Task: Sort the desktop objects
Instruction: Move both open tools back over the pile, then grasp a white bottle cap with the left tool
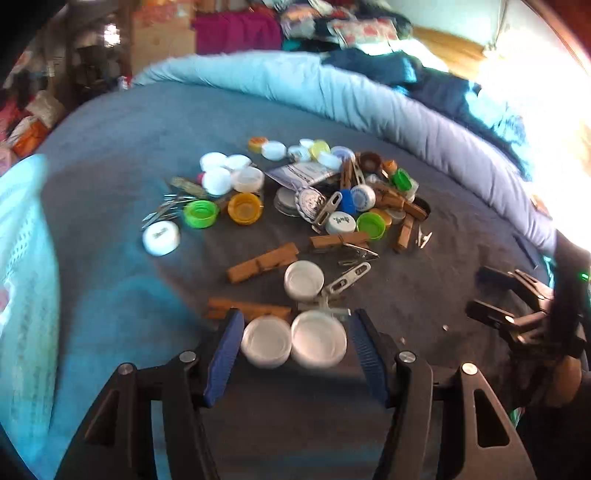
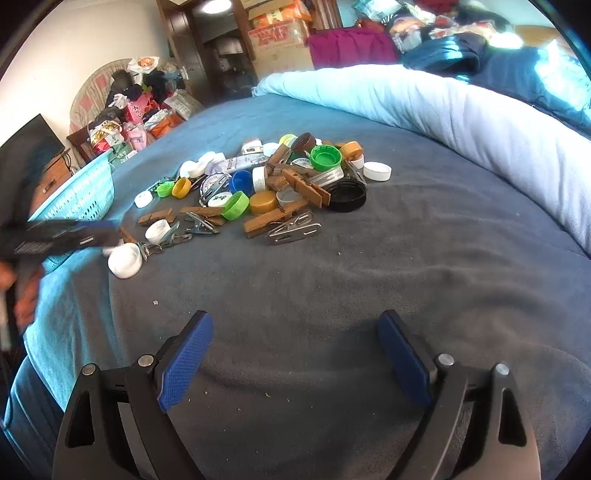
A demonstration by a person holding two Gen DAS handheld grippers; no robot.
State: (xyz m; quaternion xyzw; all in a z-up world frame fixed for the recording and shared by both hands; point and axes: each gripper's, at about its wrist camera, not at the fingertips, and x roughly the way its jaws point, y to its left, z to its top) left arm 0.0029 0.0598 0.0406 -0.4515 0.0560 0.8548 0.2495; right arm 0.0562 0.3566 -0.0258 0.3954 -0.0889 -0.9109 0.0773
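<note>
Left tongs released, two white lids between pads; right tongs released, pile well ahead.

A rolled pale-blue quilt edges the grey-blue bedspread, cardboard boxes stacked beyond.

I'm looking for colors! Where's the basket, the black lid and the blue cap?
basket (image 2: 79, 192), right wrist view, on its mesh side wall.
black lid (image 2: 347, 195), right wrist view, on its rim.
blue cap (image 2: 242, 181), right wrist view, on its hollow inside.
</note>
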